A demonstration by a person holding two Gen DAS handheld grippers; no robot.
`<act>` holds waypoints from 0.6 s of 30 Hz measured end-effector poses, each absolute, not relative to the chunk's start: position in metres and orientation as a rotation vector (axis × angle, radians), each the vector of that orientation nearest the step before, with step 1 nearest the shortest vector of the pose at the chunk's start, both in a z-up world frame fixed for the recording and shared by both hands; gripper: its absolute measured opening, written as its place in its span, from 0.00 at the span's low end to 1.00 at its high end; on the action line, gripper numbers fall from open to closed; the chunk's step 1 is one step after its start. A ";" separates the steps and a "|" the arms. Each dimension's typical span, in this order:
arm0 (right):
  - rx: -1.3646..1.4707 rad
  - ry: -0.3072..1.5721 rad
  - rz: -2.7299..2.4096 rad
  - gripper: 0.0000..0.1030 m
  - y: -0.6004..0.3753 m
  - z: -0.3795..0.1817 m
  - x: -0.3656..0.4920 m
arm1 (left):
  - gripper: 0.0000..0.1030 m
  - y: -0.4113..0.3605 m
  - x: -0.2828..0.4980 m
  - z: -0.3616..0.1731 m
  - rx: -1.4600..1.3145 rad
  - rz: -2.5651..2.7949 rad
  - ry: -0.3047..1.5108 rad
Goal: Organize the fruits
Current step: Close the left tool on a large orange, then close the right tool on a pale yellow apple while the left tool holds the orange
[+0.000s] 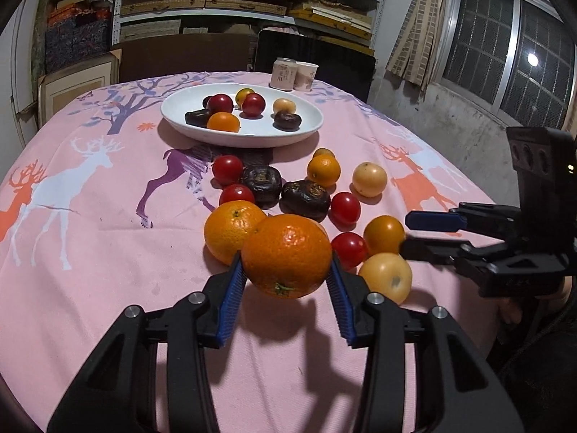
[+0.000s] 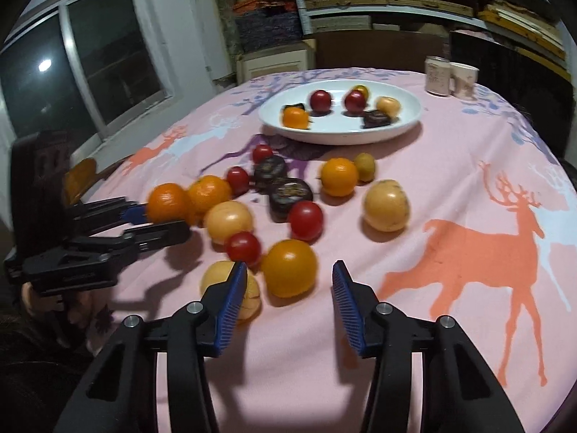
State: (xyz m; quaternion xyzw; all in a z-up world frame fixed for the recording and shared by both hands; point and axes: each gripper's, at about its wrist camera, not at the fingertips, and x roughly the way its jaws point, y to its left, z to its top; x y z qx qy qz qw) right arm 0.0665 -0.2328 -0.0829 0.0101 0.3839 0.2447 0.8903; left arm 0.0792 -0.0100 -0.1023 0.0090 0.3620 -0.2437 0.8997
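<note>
My left gripper (image 1: 286, 274) is shut on a large orange (image 1: 286, 254) and holds it just above the pink cloth; it shows in the right wrist view (image 2: 169, 204) too. A second orange (image 1: 230, 229) lies beside it. My right gripper (image 2: 290, 288) is open and empty, with a small orange-yellow fruit (image 2: 288, 267) between its fingertips; it also appears at the right of the left wrist view (image 1: 405, 232). Red, yellow and dark fruits lie loose on the cloth. A white oval plate (image 1: 306, 128) further back holds several fruits.
A can (image 1: 283, 74) and a paper cup (image 1: 305, 75) stand behind the plate. The round table's edge drops off at left and right. Shelves of boxes and dark chairs stand behind the table.
</note>
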 end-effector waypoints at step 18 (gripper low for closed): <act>-0.403 0.720 0.515 0.49 -0.161 -0.099 0.029 | 0.42 -0.010 0.080 -0.106 0.020 -0.506 0.765</act>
